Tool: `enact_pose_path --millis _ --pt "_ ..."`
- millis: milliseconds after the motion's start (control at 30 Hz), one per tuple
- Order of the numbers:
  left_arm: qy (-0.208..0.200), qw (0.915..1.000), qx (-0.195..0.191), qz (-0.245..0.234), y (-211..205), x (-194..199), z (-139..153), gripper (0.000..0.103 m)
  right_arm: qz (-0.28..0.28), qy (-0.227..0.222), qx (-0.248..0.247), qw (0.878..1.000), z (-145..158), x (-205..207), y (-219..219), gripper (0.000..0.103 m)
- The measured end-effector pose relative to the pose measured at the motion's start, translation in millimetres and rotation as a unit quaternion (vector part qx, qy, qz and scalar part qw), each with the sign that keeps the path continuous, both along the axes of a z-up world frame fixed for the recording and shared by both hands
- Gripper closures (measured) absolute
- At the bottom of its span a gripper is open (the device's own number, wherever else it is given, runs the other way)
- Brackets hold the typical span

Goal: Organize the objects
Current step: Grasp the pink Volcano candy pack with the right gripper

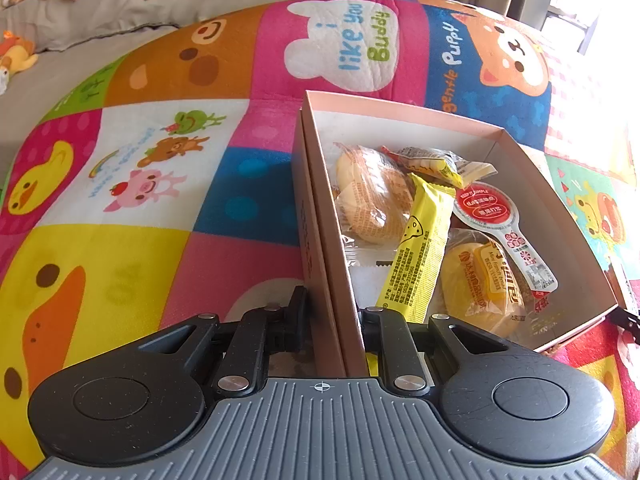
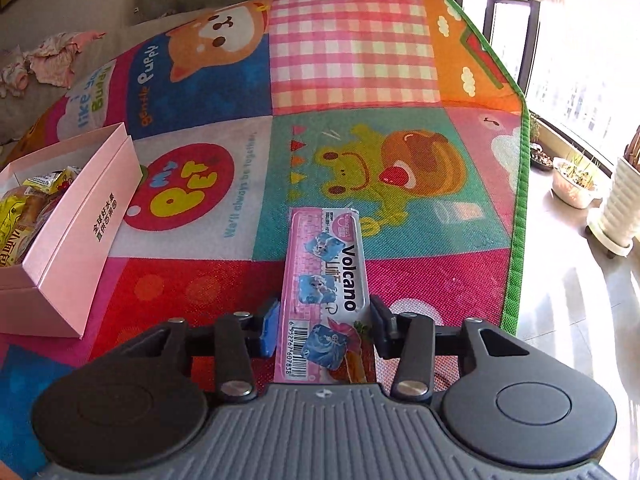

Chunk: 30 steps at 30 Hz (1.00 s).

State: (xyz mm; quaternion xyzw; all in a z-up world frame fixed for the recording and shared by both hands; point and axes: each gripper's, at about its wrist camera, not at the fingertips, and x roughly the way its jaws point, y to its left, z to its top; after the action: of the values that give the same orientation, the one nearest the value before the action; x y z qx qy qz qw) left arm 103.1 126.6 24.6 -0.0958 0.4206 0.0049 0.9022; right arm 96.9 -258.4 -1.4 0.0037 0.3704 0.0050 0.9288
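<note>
Straddling the pink Volcano snack pack (image 2: 324,292) on the play mat (image 2: 400,288), our right claw (image 2: 324,320) looks barely clamped; the slick wrapper may slip. Our left claw (image 1: 332,320) pinches the pink box (image 1: 332,256) wall, which could tip.

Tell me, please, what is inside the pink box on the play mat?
Inside the pink box lie wrapped buns, a yellow cheese-print snack bar, a small yellow packet and a red-and-white sachet. Whatever lies beneath them is covered.
</note>
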Motion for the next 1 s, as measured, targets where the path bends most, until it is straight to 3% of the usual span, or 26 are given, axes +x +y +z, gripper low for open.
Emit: enact_pose_path --millis 400,800,1000 --pt "0.000 1.0000 0.000 0.000 0 0 0 0.084 0.078 0.024 0.004 0.997 9 -73 44 0.059" --pt "0.000 1.0000 0.000 0.000 0 0 0 0.083 0.094 0.020 -0.014 0.995 8 -50 58 0.053" --pt "0.000 1.0000 0.000 0.000 0 0 0 0.083 0.110 0.032 -0.014 0.993 12 -51 62 0.059"
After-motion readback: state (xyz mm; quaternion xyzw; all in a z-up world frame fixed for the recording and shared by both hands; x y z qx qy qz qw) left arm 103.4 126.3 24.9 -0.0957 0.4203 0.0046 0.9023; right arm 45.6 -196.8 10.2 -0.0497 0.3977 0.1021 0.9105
